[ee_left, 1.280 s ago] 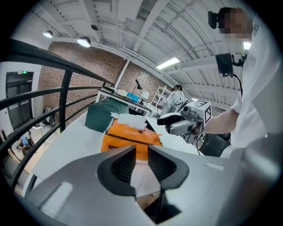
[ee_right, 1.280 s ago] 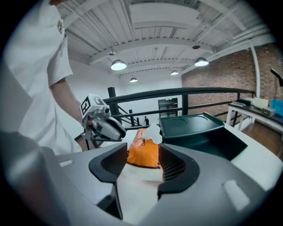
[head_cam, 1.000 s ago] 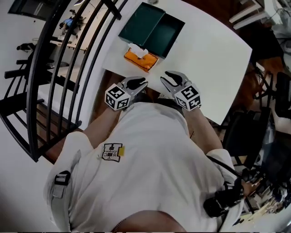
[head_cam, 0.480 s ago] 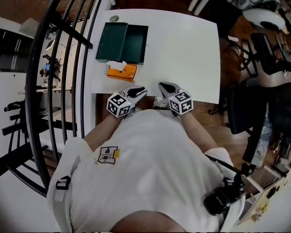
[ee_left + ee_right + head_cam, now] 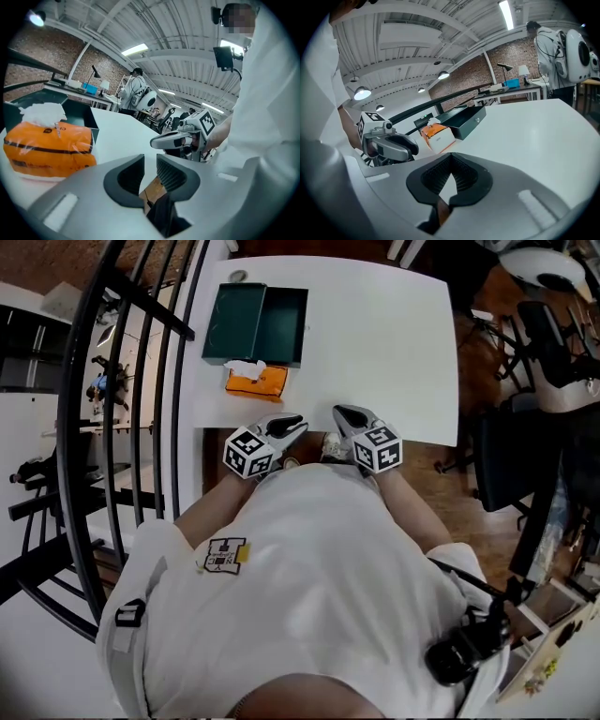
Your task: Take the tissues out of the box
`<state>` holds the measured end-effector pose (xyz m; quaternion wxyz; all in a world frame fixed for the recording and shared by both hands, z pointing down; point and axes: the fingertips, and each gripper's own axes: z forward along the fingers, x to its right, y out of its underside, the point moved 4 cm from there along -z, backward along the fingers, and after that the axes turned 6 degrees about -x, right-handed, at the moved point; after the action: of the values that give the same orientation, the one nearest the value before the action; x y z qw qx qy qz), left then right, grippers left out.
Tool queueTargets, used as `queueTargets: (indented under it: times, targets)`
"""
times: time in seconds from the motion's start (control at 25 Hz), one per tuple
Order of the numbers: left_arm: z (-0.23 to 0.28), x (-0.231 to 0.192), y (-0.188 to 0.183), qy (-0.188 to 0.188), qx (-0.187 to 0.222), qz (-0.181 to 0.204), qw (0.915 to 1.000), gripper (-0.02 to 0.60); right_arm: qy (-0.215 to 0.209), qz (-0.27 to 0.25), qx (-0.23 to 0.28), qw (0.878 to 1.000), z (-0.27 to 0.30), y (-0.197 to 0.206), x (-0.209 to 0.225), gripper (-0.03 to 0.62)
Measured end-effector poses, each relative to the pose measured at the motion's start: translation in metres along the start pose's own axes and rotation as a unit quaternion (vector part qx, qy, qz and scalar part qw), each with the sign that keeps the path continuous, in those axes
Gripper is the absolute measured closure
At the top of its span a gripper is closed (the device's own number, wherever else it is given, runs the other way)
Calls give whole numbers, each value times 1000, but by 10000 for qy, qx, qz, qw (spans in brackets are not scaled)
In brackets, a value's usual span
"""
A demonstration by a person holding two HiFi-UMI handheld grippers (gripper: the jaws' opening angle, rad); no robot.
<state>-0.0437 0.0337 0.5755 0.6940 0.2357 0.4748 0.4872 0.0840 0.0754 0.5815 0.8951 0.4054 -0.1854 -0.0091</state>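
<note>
An orange tissue pack (image 5: 256, 381) with a white tissue poking out of its top lies on the white table (image 5: 375, 343), just in front of an open dark green box (image 5: 258, 324). Both grippers hover at the table's near edge, short of the pack. My left gripper (image 5: 292, 423) has its jaws a narrow gap apart with nothing between them (image 5: 150, 161); the pack (image 5: 47, 150) and box (image 5: 79, 115) lie to its left. My right gripper (image 5: 339, 415) is shut and empty (image 5: 450, 159); the pack (image 5: 436, 133) and box (image 5: 461, 119) lie ahead of it.
A black metal railing (image 5: 141, 381) runs along the table's left side. Office chairs (image 5: 525, 427) stand on the wooden floor to the right. A small round object (image 5: 236, 277) sits at the far left corner of the table.
The right gripper's jaws have closed. The head view has swung so the table sits squarer in frame; both grippers stay at the near edge.
</note>
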Motion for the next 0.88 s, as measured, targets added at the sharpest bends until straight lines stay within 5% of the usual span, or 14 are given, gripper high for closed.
queueTargets:
  times: [0.88]
  targets:
    - [3, 0, 1, -8, 24, -36, 10000, 500, 95, -132, 16, 9999, 1, -3, -4, 594]
